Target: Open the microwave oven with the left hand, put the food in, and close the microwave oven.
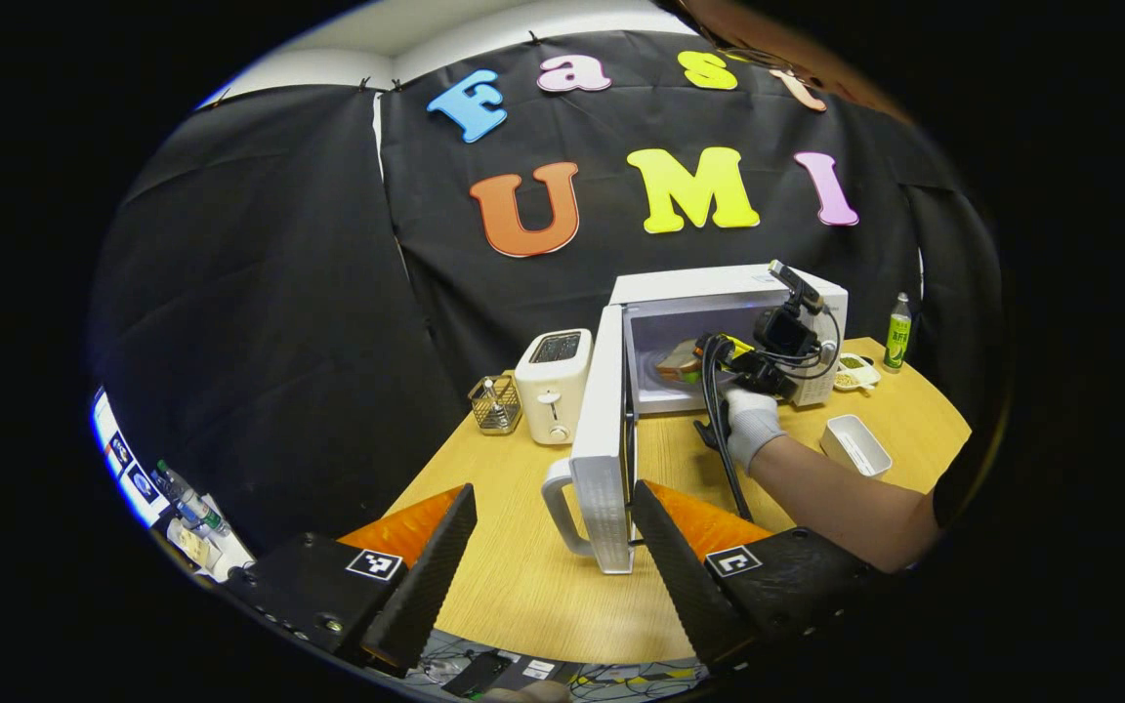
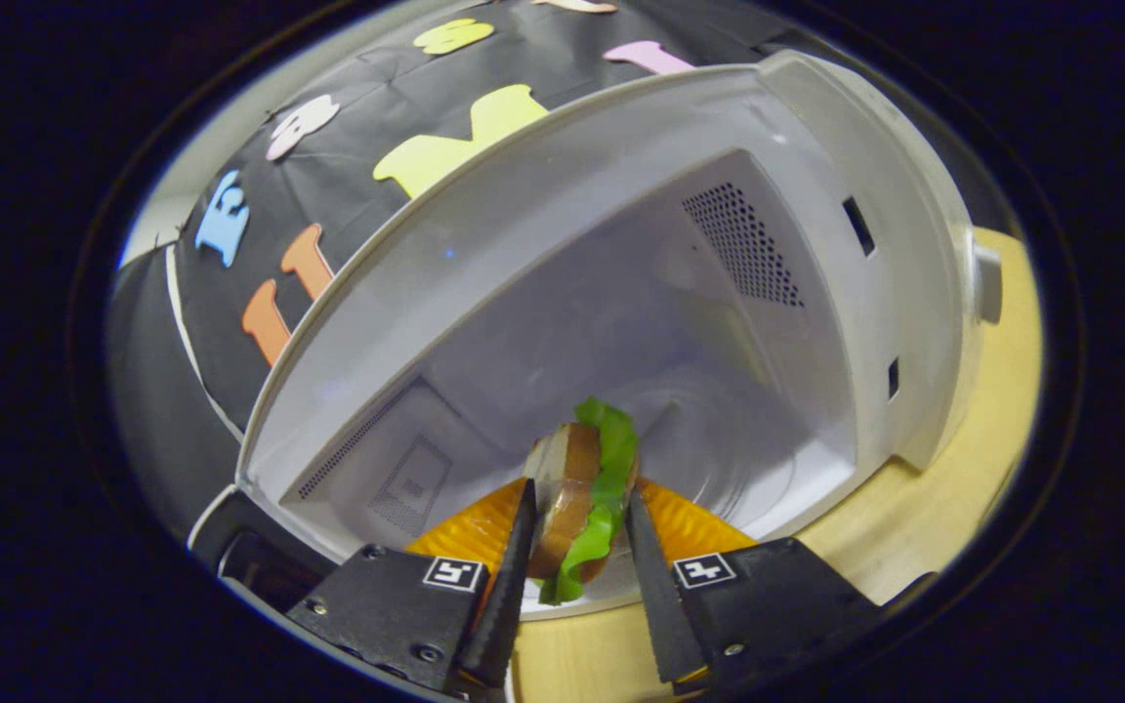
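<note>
In the left gripper view, the left gripper (image 1: pixel 553 547) is held back over the near edge of the bench (image 1: pixel 523 586) with its fingers well apart and nothing between them. The microwave (image 1: pixel 729 332) is seen at the back of the bench with its door (image 1: pixel 604 439) swung fully open toward the camera. The right gripper (image 1: pixel 719 363), carried by a gloved hand (image 1: pixel 750 425), is reached into the cavity mouth with the food (image 1: pixel 682 363) at its tip. A toaster (image 1: pixel 553 383) is stood just left of the door.

In the right gripper view, the right gripper (image 2: pixel 577 532) is clamped on the food (image 2: pixel 584 498), a sandwich with a green leaf, held on edge just inside the opening of the microwave (image 2: pixel 621 293).

Opening is judged done. The food is judged at the cavity but not yet set down; release, withdrawal and closing the door are left.
</note>
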Tool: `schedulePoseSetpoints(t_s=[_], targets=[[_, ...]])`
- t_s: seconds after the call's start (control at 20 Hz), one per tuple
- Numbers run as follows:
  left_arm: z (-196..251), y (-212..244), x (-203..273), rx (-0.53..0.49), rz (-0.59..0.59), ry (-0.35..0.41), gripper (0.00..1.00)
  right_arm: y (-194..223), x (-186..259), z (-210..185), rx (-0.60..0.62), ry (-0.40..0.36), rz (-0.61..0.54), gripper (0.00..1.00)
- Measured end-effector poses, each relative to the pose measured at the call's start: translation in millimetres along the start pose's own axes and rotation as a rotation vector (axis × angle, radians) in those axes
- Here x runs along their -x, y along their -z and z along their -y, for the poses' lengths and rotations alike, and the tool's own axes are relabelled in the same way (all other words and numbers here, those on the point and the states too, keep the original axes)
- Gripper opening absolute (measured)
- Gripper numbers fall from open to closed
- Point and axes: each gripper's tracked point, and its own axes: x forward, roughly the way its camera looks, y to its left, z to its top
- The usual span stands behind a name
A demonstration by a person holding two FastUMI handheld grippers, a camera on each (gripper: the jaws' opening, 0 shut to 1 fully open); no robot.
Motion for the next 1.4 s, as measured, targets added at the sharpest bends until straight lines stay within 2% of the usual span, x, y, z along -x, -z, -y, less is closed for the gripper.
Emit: schedulePoseSetpoints(t_s=[0.05,0.1,0.15,0.2,0.25,0.3,0.35,0.4,0.45,0.5,0.55,0.6,0.65,0.7,0.75,0.8,0.85,1.0,1.2,1.25,1.3,1.35,1.4], targets=[[0,1,-1,0.003,0.001,-0.001,0.96,-3,2,3,0.040,0.010,0.012,0.61],[-2,1,0,0.006,0.001,-0.003,0.97,-4,3,7,0.083,0.027,0.022,0.60],[-2,2,0,0.007,0.005,-0.005,0.97,-6,4,15,0.118,0.048,0.025,0.84],[-3,2,-1,0.008,0.005,-0.003,0.97,-8,7,18,0.151,0.065,0.033,0.82],[-3,2,-1,0.005,0.008,-0.003,0.97,-11,9,21,0.166,0.069,0.037,1.00],[-3,1,-1,0.003,0.010,-0.004,0.97,-13,11,20,0.177,0.058,0.040,0.91],[-4,0,-1,0.003,0.014,-0.005,0.97,-17,16,18,0.214,0.057,0.046,0.91],[-5,0,0,0.003,0.022,-0.004,0.96,-23,20,16,0.248,0.048,0.064,1.00],[-6,-1,0,0.003,0.024,-0.007,0.96,-29,25,11,0.273,0.032,0.083,0.91],[-6,-2,-1,0.003,0.030,-0.006,0.97,-32,30,7,0.291,0.014,0.088,0.91],[-6,-5,-1,0.005,0.036,-0.011,0.96,-36,34,5,0.309,0.003,0.085,1.00],[-7,-6,0,0.006,0.042,-0.011,0.97,-41,39,3,0.320,-0.007,0.084,1.00],[-7,-8,1,0.005,0.052,-0.012,0.97,-45,45,0,0.317,-0.017,0.078,0.92],[-7,-9,1,0.006,0.057,-0.015,0.97,-48,53,-2,0.310,-0.031,0.065,0.91],[-7,-12,2,0.006,0.063,-0.014,0.97,-52,62,-3,0.310,-0.045,0.054,1.00],[-7,-14,2,0.008,0.071,-0.015,0.96,-58,72,-1,0.317,-0.049,0.045,1.00],[-7,-16,2,0.009,0.075,-0.015,0.97,-63,84,-3,0.329,-0.065,0.031,0.91],[-8,-22,2,0.007,0.090,-0.024,0.97,-87,121,-7,0.369,-0.110,0.011,0.91],[-3,-30,0,0.028,0.108,-0.011,0.97,-123,174,7,0.472,-0.153,-0.023,0.91],[2,-34,-1,0.040,0.116,0.001,0.97,-132,186,14,0.492,-0.156,-0.034,1.00],[6,-39,0,0.045,0.126,0.012,0.96,-137,197,25,0.507,-0.160,-0.041,0.92],[8,-45,-3,0.042,0.139,0.016,0.97,-145,210,35,0.516,-0.149,-0.053,1.00],[7,-52,-5,0.040,0.152,0.019,0.97,-153,224,42,0.522,-0.146,-0.065,0.91]])
